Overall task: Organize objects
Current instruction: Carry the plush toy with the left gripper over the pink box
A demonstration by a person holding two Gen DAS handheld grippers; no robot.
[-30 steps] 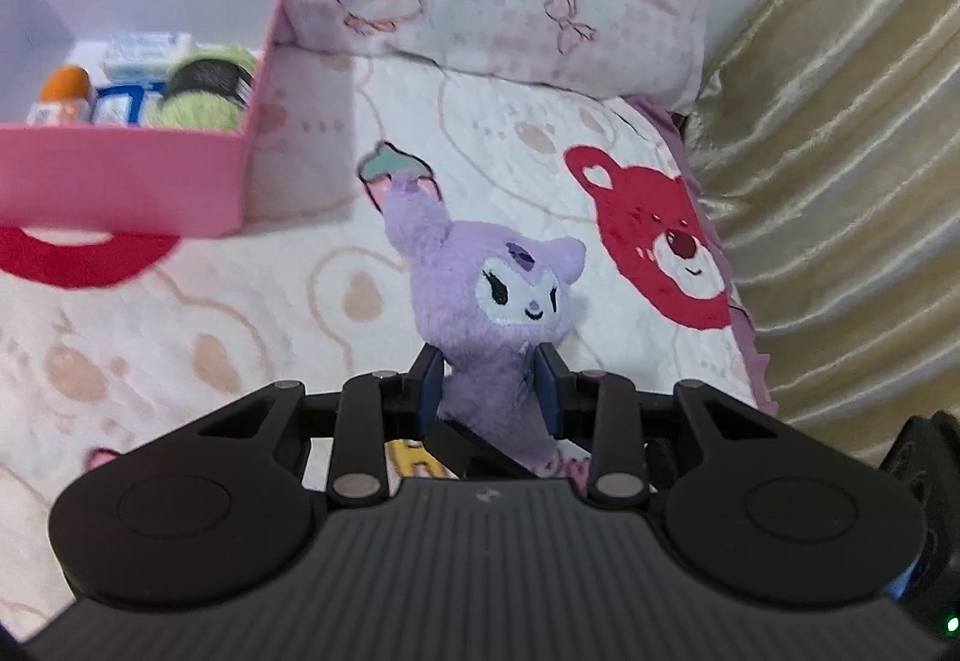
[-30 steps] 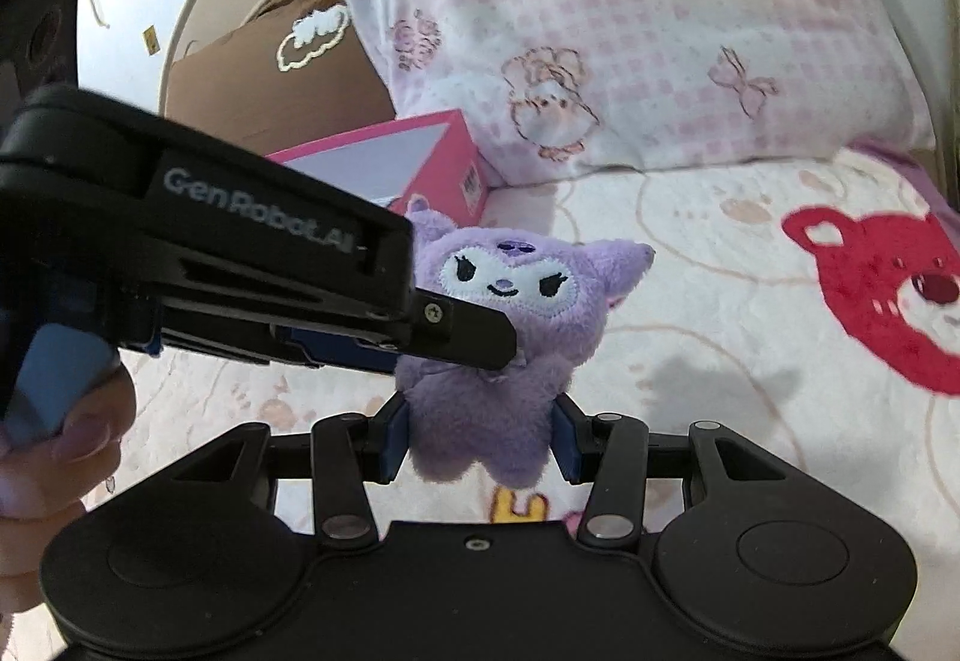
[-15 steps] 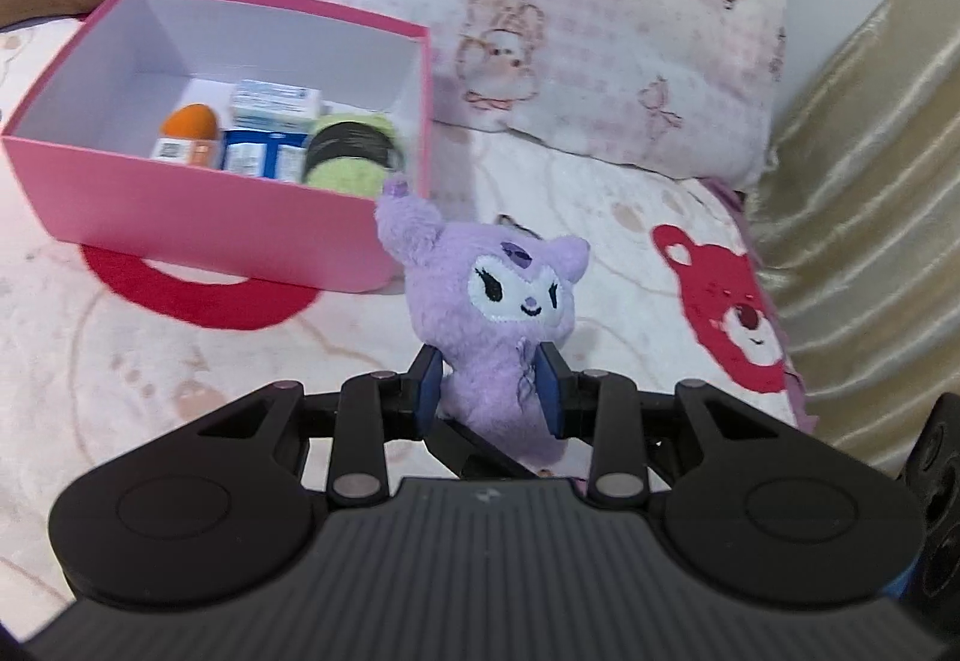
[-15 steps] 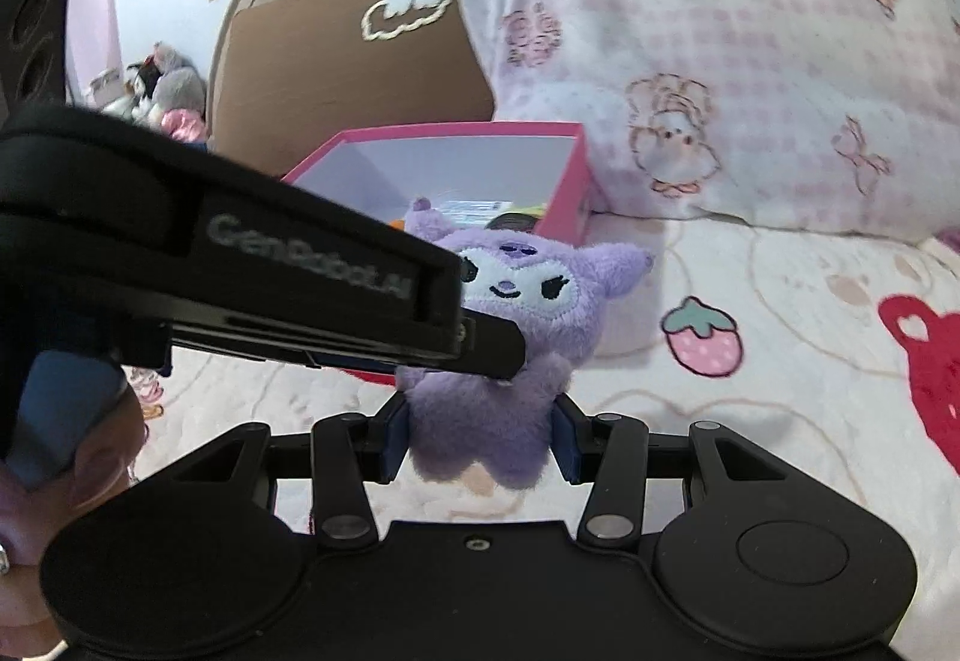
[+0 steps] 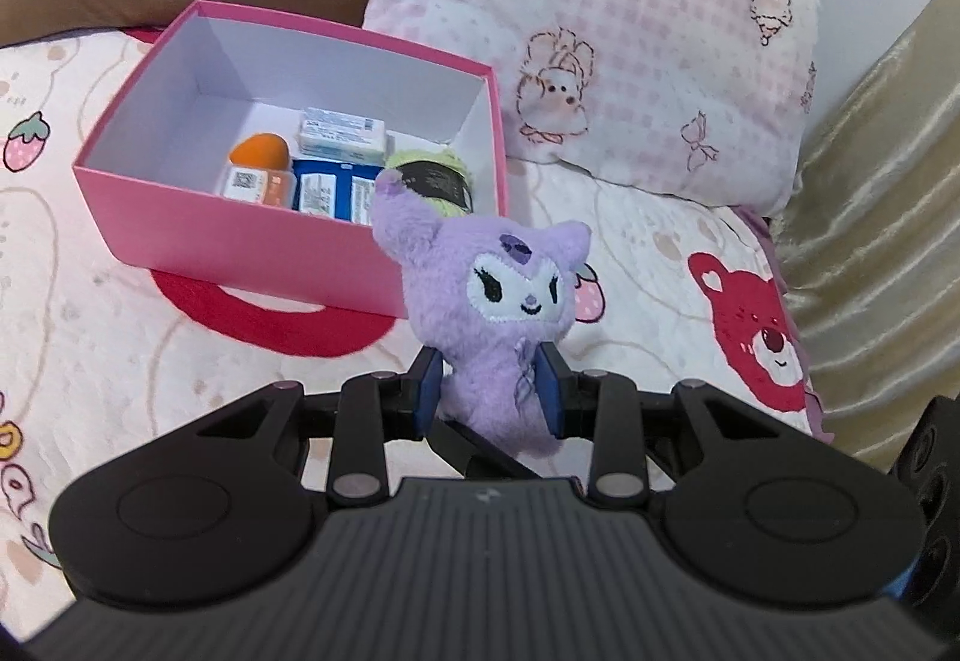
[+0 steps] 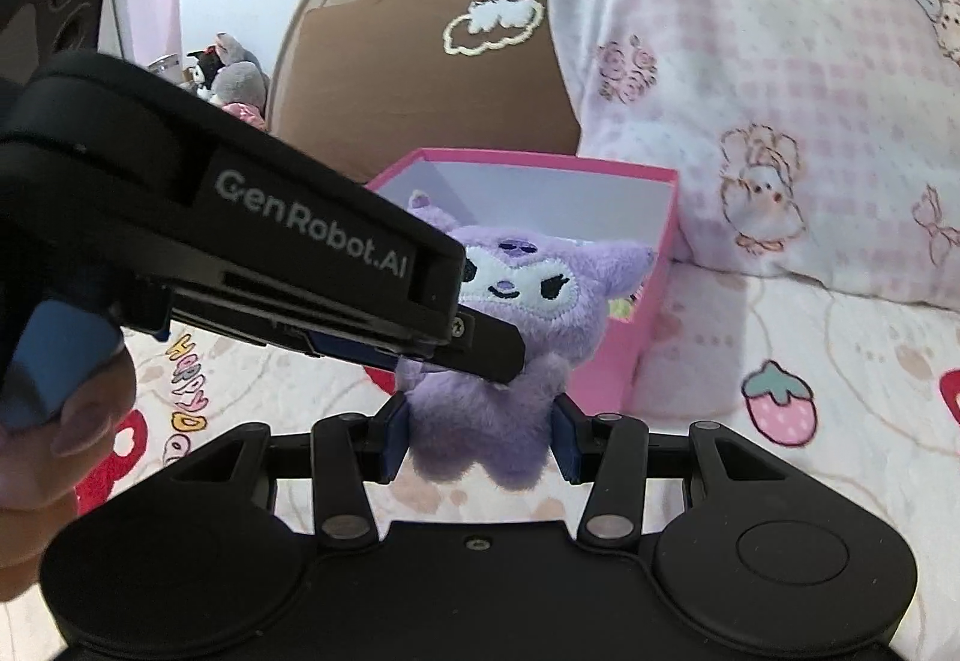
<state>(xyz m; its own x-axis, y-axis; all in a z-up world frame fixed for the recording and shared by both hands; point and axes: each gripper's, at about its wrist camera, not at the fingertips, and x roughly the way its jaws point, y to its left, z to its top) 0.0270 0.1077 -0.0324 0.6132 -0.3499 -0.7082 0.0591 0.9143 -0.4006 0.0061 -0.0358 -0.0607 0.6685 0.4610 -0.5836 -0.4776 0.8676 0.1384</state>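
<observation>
A purple plush toy (image 5: 498,325) with a white face is held upright above the bed by both grippers. My left gripper (image 5: 489,400) is shut on its body; my right gripper (image 6: 480,436) is shut on its lower body (image 6: 498,361). The left gripper's body crosses the right wrist view from the left and reaches the plush. An open pink box (image 5: 240,241) stands just behind the plush, to its left in the left wrist view; it also shows in the right wrist view (image 6: 648,301). It holds an orange sponge (image 5: 261,151), small packets (image 5: 342,133) and a green roll (image 5: 432,172).
A pink checked pillow (image 5: 600,37) lies behind the box at the head of the bed. A brown cushion (image 6: 432,79) leans on the headboard. A gold curtain (image 5: 882,217) hangs at the right. The bedsheet (image 5: 120,361) has bear and strawberry prints.
Both grippers have carried the plush to the left, nearer the pink box; the box now stands just behind the plush. Both grips are unchanged.
</observation>
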